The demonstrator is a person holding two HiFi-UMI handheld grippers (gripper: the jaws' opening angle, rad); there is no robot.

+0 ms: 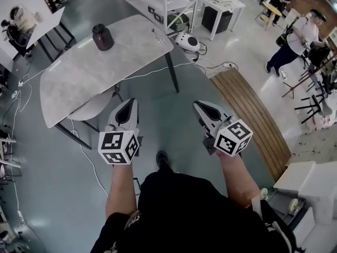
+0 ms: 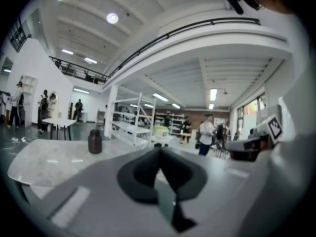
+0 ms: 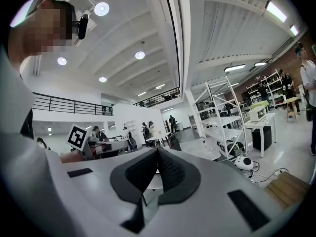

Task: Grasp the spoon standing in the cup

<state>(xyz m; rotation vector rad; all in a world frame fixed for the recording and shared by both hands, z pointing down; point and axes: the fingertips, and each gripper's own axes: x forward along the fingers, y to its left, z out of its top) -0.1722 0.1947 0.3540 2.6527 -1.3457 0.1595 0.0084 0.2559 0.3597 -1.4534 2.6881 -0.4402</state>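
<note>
A dark brown cup [image 1: 102, 37] stands on the far left part of a grey marble-look table [image 1: 89, 73]; I cannot make out a spoon in it. The left gripper view shows the cup [image 2: 95, 141] small and far off, and in the right gripper view it [image 3: 174, 142] sits just past the jaw tips. My left gripper [image 1: 128, 104] and right gripper [image 1: 200, 107] hover over the floor, short of the table's near edge. Both are shut with nothing in them, jaws meeting tip to tip [image 2: 159, 151] [image 3: 158, 152].
A small clear object [image 1: 158, 36] stands near the table's right edge. A round stool [image 1: 92, 107] sits under the table. White shelving [image 1: 158, 1], a white device [image 1: 187, 41] with cables on the floor and a wooden platform [image 1: 253, 115] lie to the right. People stand around the room [image 1: 300, 38].
</note>
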